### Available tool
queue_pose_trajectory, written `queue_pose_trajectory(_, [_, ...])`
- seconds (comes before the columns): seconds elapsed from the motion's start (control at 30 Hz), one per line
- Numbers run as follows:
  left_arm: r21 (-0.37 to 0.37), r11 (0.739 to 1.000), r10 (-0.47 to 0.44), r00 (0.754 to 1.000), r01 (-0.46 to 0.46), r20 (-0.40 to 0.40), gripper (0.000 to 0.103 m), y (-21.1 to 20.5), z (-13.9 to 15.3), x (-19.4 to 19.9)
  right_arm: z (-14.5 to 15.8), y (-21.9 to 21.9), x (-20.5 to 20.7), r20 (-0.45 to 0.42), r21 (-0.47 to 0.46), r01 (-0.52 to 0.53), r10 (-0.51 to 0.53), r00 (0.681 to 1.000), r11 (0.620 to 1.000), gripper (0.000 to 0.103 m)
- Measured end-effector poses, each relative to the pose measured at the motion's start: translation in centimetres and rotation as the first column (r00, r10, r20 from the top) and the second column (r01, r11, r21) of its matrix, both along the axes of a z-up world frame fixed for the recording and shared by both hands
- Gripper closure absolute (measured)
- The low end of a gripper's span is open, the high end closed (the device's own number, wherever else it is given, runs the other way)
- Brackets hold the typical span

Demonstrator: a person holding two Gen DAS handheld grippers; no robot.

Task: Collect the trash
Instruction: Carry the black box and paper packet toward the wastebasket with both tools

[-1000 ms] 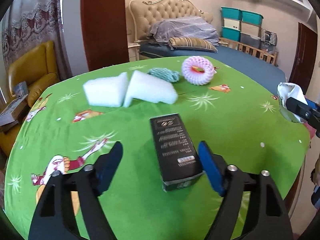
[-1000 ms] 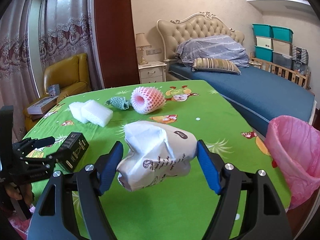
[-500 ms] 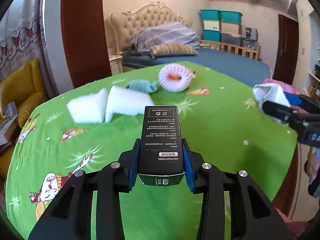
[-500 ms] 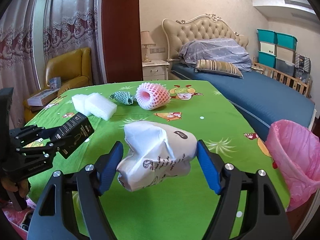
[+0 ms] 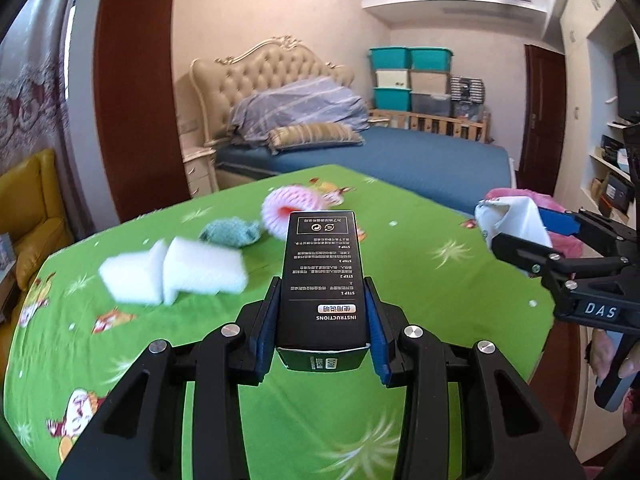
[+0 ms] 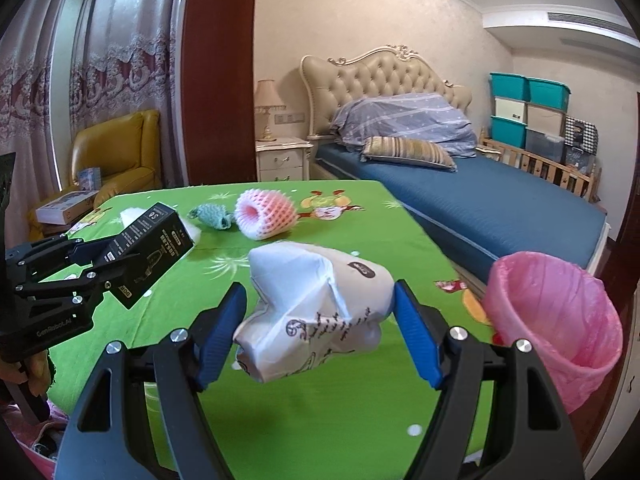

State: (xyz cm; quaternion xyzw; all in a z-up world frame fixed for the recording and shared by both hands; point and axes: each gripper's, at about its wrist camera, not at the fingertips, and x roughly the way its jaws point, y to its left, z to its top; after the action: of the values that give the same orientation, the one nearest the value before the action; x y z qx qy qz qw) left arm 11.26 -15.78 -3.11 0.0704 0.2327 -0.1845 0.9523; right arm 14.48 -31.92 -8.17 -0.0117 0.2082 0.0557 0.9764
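A black printed box [image 5: 320, 264] is clamped between the blue pads of my left gripper [image 5: 322, 300] and held above the green table [image 5: 420, 280]. In the right wrist view the same box [image 6: 152, 240] hangs in the air at the left. My right gripper [image 6: 318, 312] is shut on a crumpled white paper bag [image 6: 320, 280], carried over the table near the pink-lined bin [image 6: 556, 320]. On the table lie two white foam blocks [image 5: 176, 276], a teal net sleeve [image 5: 232, 232] and a pink foam fruit net [image 5: 280, 208].
The bin stands off the table's right edge, open at the top. A bed [image 6: 480, 200] lies behind the table, a yellow armchair [image 6: 120, 152] at the far left, and a nightstand with a lamp [image 6: 280, 156] between them. A person's hand [image 5: 612, 360] holds the right gripper's handle.
My left gripper has shut on the black box and lifted it off the table, tilting upward. The right gripper, still holding the white bag, has shifted slightly toward the bin.
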Motion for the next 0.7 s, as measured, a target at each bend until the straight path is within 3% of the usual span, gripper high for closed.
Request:
queue_pose_trajectory(0.37, [-0.014, 0.992, -0.123, 0.992, 0.123, 0.013, 0.065, -5.3, 1.6, 1.2, 0.6, -5.0, -0.7, 0.027, -0.002, 0.11, -0.11, 0.994, 0.994, 0.031])
queue_pose_trajectory(0.7, [-0.006, 0.964, -0.264, 0.964, 0.264, 0.011, 0.065, -12.6, 2.1, 2.9, 1.0, -12.0, -1.6, 0.046, -0.027, 0.251, -0.25, 0.967, 0.967, 0.031])
